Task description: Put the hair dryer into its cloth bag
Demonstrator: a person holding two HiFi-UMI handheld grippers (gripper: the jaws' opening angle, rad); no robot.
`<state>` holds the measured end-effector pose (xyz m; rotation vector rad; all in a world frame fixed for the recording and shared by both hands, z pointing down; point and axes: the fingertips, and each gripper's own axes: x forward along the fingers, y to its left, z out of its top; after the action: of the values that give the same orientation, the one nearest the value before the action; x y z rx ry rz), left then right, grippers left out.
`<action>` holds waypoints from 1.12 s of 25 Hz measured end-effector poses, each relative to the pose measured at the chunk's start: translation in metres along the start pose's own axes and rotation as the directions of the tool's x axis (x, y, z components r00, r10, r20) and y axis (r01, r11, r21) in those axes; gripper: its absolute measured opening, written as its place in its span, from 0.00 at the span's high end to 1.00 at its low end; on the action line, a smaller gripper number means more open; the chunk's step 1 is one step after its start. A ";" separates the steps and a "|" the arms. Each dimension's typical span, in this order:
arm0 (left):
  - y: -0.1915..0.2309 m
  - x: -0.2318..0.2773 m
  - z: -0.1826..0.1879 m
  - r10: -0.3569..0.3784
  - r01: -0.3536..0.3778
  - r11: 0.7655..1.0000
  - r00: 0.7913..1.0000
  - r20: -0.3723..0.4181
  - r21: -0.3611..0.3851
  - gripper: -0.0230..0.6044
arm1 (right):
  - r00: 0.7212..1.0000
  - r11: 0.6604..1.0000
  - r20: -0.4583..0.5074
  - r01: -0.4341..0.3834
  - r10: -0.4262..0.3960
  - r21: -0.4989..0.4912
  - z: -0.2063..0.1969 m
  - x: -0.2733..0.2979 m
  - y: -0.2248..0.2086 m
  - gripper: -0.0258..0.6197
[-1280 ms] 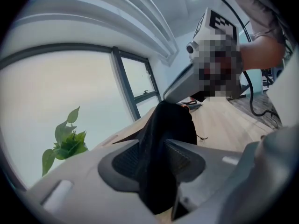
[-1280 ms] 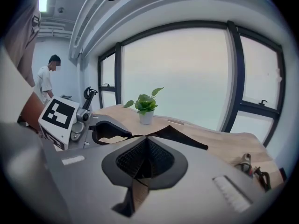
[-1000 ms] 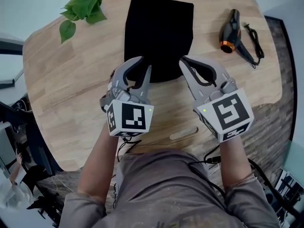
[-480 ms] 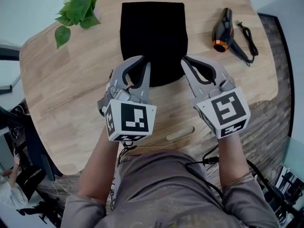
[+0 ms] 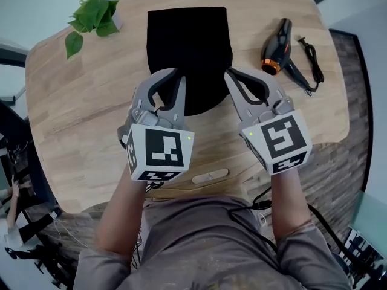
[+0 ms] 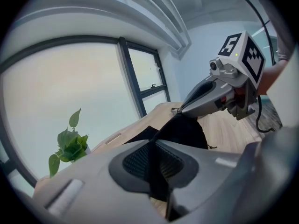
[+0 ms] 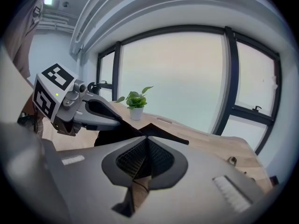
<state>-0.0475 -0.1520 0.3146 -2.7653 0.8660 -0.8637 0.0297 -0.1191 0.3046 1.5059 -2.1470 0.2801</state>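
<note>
The left gripper [image 5: 176,76] has its jaws pressed together on the near left edge of the black cloth bag [image 5: 189,47]; the right gripper [image 5: 232,75] is clamped the same way on the near right edge; both gripper views show a fold of dark fabric pinched between the ribbed, mesh-textured pads [image 6: 140,160], with the cloth rising to a peak at each set of tips. The bag is a flat, matte, roughly rectangular pouch with a rounded near end; it lies in the middle of the table [image 5: 78,101], stretching away from the two grippers towards the far edge.

The hair dryer [image 5: 275,48] lies on the table to the far right of the right gripper, well apart from it and from the bag; its body is black and glossy with an orange ring round the barrel; its black cord [image 5: 311,56] lies looped just to its right.

The table is pale wood with visible grain and a rounded outline; a leafy green potted plant [image 5: 91,14] stands at its far left.
</note>
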 end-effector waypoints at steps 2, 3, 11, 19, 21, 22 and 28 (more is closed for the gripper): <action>-0.006 0.003 0.009 0.034 -0.035 0.999 0.999 -0.012 -0.021 0.91 | 1.000 0.999 0.010 -0.030 0.030 -0.024 -0.002 -0.004 -0.010 0.91; -0.009 0.004 0.013 0.051 -0.052 0.998 0.998 -0.020 -0.039 0.91 | 0.999 0.998 0.015 -0.049 0.050 -0.035 -0.003 -0.006 -0.015 0.91; -0.043 0.021 0.038 0.150 -0.156 0.984 0.986 -0.074 -0.086 0.91 | 0.988 0.984 0.023 -0.148 0.151 -0.096 -0.016 -0.019 -0.056 0.91; -0.050 0.033 0.049 0.213 -0.224 0.968 0.971 -0.107 -0.111 0.91 | 0.978 0.974 0.031 -0.202 0.206 -0.101 -0.028 -0.022 -0.070 0.90; -0.051 0.035 0.050 0.215 -0.229 0.967 0.969 -0.119 -0.114 0.91 | 0.974 0.970 0.024 -0.221 0.224 -0.100 -0.030 -0.023 -0.071 0.85; -0.052 0.036 0.050 0.215 -0.229 0.966 0.969 -0.123 -0.117 0.91 | 0.972 0.968 0.020 -0.231 0.235 -0.102 -0.031 -0.023 -0.071 0.82; -0.058 0.043 0.052 0.203 -0.219 0.969 0.969 -0.140 -0.111 0.91 | 0.965 0.964 0.038 -0.256 0.260 -0.073 -0.032 -0.046 -0.086 0.69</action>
<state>0.0384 -0.1308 0.3081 -2.6765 1.2526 -0.9854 0.1303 -0.0991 0.2989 1.2061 -2.3680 0.2603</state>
